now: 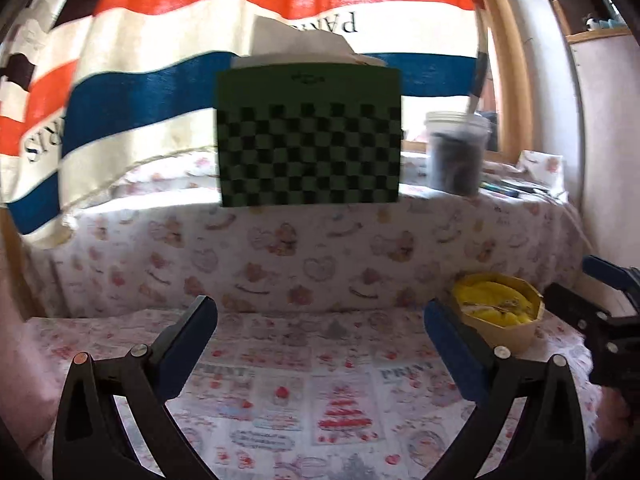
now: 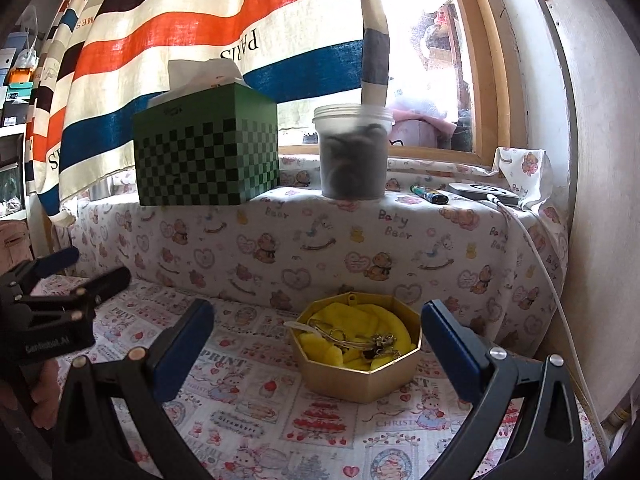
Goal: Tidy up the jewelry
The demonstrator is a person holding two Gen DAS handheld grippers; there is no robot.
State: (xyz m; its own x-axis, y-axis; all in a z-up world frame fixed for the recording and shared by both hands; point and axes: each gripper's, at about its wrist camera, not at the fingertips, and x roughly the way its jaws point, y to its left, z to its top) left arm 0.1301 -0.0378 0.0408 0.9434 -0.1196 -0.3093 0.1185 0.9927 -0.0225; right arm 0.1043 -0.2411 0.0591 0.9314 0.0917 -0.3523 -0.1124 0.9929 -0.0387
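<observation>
A gold octagonal jewelry box with yellow lining stands on the patterned cloth, holding a tangle of gold jewelry. My right gripper is open, its jaws set wide on either side of the box's near edge and a little above it. My left gripper is open and empty over bare cloth; the same box lies to its right. The right gripper shows at the right edge of the left wrist view, and the left gripper at the left edge of the right wrist view.
A green checkered tissue box and a plastic jar of dark contents stand on the cloth-covered ledge behind. A lighter, a small grey device and its white cable lie at right. A striped curtain hangs behind.
</observation>
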